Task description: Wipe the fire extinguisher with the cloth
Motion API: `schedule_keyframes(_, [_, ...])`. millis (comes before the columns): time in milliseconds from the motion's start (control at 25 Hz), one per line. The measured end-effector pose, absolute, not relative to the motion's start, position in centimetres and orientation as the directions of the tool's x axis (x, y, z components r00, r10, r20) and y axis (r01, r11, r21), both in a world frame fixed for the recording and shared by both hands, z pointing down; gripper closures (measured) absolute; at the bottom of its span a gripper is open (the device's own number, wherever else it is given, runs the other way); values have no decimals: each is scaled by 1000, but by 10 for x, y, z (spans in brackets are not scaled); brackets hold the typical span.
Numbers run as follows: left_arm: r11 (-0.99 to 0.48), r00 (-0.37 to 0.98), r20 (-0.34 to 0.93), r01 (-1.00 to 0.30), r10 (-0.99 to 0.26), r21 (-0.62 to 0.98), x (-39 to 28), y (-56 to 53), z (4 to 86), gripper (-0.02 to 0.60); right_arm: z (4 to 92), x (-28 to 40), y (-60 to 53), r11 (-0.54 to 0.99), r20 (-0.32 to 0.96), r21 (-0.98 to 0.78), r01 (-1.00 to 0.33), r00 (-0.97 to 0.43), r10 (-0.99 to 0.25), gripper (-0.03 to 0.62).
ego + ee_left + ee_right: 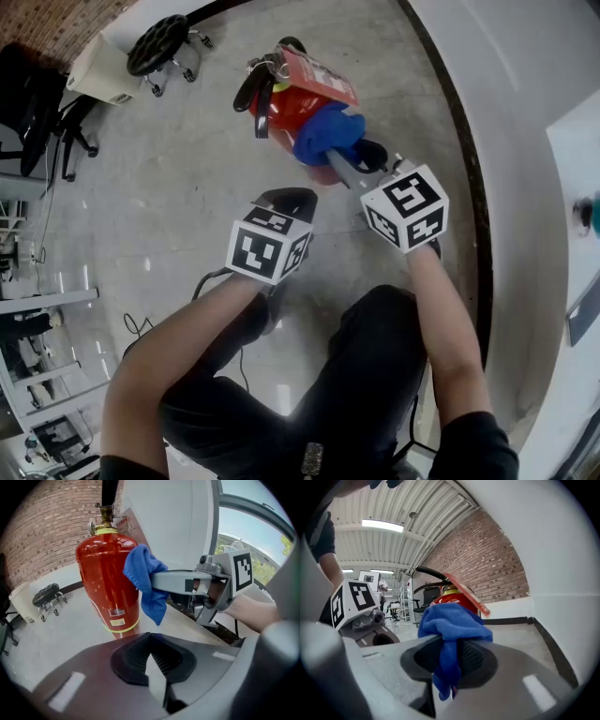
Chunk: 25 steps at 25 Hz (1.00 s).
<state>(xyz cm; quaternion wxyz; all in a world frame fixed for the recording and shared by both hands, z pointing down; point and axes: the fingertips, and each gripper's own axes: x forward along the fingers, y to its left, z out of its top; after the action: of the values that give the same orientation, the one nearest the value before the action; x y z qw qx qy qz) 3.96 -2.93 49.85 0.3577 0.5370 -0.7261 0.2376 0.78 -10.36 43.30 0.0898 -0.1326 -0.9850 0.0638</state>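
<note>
Head view: the red cylindrical fire extinguisher (pixel 286 108) stands on the grey concrete floor (pixel 187 187) near the white wall (pixel 525 94). The right hand-held gripper (pixel 333 157) presses a bunched blue fabric cloth (pixel 328 131) against its side. The left hand-held gripper (pixel 286 200) hangs just short of it. Left gripper view: jaws fully together and empty, with the extinguisher's handle cut off at the top. Right gripper view: jaws clamped on the cloth, which hides most of the cylinder.
</note>
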Motion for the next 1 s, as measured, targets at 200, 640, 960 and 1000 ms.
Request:
schedule_keyframes(200, [306, -161, 771, -951, -616, 46, 38, -36, 501, 577, 428, -9, -132, 961, 163, -143, 235, -953, 257, 508])
schedule_keyframes(640, [304, -139, 766, -950, -628, 76, 30, -44, 519, 577, 462, -56, -187, 966, 212, -195, 168, -955, 208, 508])
schedule_keyframes(960, [300, -139, 753, -950, -644, 81, 24, -46, 528, 577, 504, -99, -191, 932, 253, -290, 218, -922, 294, 510])
schedule_keyframes(1000, [307, -142, 751, -948, -645, 85, 22, -47, 528, 577, 505, -98, -191, 930, 252, -292, 222, -920, 299, 510])
